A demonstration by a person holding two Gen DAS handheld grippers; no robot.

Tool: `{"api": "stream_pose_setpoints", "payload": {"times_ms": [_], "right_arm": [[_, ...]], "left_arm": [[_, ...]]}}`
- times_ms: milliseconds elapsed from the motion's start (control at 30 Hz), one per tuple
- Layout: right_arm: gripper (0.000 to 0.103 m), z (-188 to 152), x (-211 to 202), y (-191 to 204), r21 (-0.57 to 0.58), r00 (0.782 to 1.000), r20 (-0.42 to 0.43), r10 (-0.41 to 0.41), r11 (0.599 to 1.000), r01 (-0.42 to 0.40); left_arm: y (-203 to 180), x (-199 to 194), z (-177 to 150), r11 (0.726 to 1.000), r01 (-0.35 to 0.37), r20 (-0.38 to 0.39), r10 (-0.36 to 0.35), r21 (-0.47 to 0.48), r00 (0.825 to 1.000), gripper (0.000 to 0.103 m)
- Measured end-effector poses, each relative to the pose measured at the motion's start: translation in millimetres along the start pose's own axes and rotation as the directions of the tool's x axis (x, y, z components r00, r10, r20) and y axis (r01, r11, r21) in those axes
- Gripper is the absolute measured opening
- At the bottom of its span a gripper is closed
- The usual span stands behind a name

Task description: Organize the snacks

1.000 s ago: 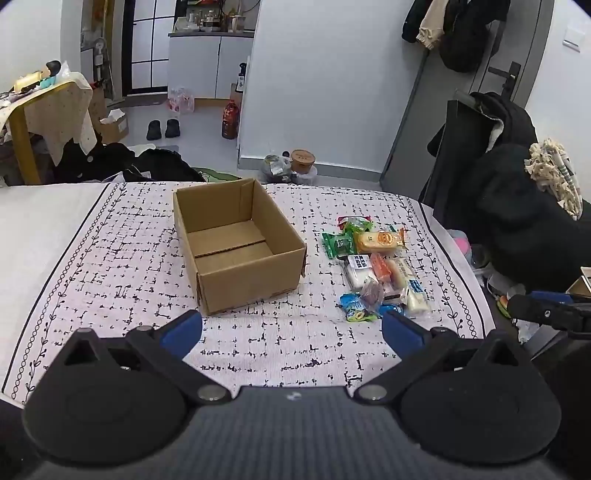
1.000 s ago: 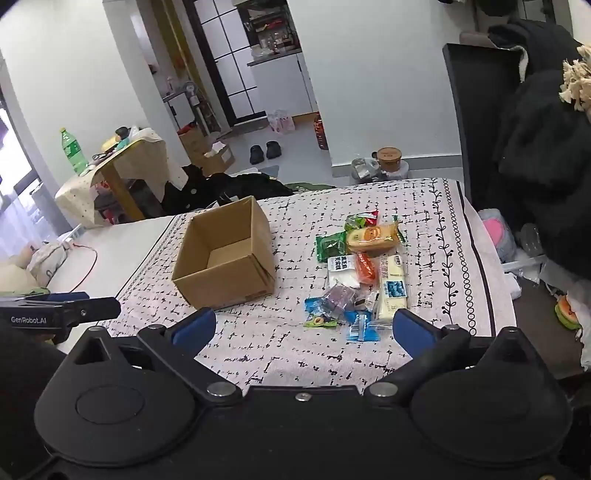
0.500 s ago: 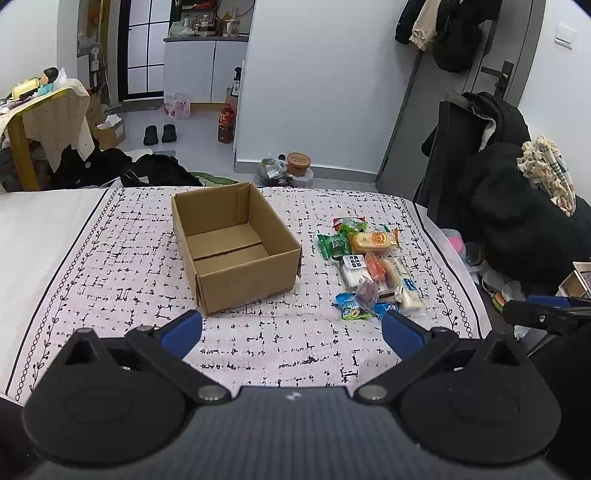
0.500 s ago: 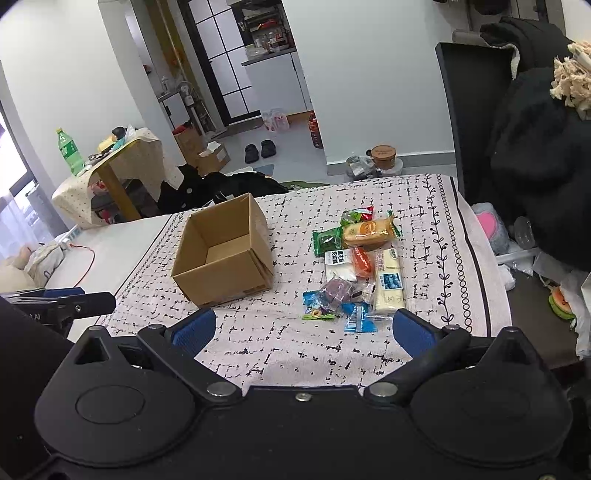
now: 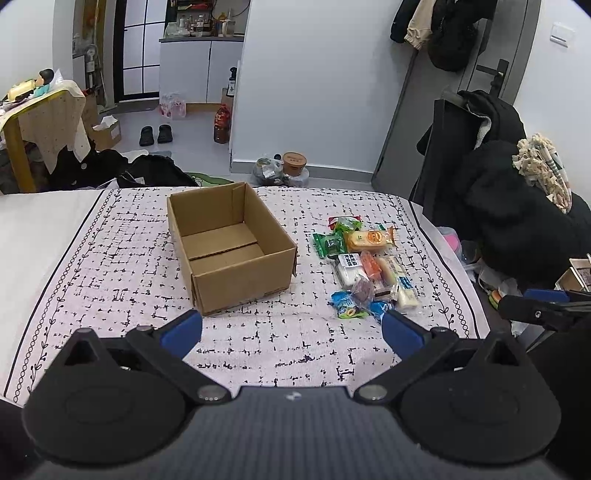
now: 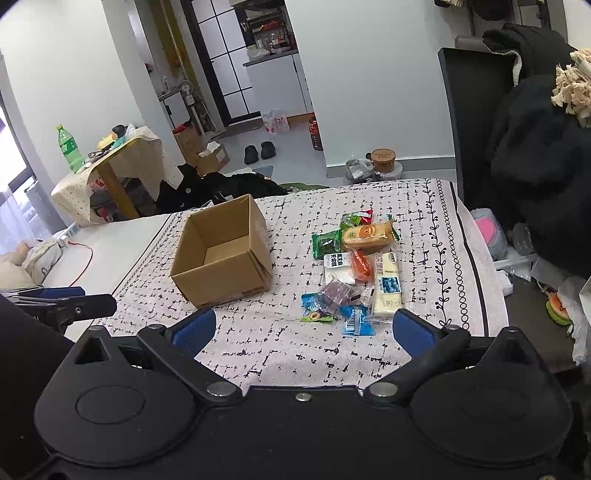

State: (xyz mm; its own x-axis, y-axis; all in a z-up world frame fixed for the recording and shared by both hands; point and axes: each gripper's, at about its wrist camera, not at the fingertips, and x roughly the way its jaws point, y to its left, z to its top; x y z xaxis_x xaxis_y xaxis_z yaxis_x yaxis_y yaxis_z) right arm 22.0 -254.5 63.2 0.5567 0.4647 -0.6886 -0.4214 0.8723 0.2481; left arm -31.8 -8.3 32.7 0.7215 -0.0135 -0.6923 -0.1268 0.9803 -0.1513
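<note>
On the patterned bedspread [image 5: 110, 266], an empty cardboard box [image 5: 231, 245] sits beside snack packets [image 5: 364, 267]; both grippers' fingers [image 5: 183, 326] [image 6: 412, 326] are released.

A lived-in home: slippers [image 5: 155, 134] on the floor, coats [image 5: 439, 27] hung by the door [image 5: 461, 107].

Both grippers [image 5: 291, 332] [image 6: 303, 330] seem to have drawn slightly back.

From the left wrist we look forward and down over the near edge of the black-and-white patterned cloth [image 5: 110, 266], well back. The open brown cardboard box [image 5: 229, 251] sits at 12 o'clock. The right wrist view faces likewise, with that box [image 6: 221, 258] at 11 o'clock. Both share the pile of wrapped snacks [image 5: 364, 266] [image 6: 354, 273].
</note>
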Motion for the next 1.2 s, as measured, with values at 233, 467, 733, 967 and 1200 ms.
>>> {"api": "stream_pose_setpoints", "payload": {"times_ms": [233,467,733,967,1200], "right_arm": [[0.103,0.5,0.4,-0.2,0.002,1.0,-0.001,0.0,1.0,0.0],[0.103,-0.1,0.9,0.2,-0.002,1.0,0.001,0.001,1.0,-0.001],[0.103,-0.4,0.6,1.0,-0.002,1.0,0.002,-0.001,1.0,0.001],[0.103,3.5,-4.3,-3.9,0.017,0.999,0.052,0.004,1.0,-0.005],[0.103,6.3,-1.9,-12.1,0.027,0.999,0.052,-0.01,1.0,0.009]], "left_arm": [[0.2,0.5,-0.2,1.0,-0.001,0.0,0.001,-0.003,1.0,0.103],[0.7,0.0,-1.2,1.0,-0.002,0.001,0.002,-0.003,1.0,0.103],[2.0,-0.3,-1.9,1.0,-0.002,0.0,0.002,-0.007,1.0,0.103],[3.2,-2.3,-1.0,1.0,-0.005,0.011,0.005,-0.013,1.0,0.103],[4.8,0.6,2.4,1.0,-0.007,0.011,0.007,-0.019,1.0,0.103]]}}
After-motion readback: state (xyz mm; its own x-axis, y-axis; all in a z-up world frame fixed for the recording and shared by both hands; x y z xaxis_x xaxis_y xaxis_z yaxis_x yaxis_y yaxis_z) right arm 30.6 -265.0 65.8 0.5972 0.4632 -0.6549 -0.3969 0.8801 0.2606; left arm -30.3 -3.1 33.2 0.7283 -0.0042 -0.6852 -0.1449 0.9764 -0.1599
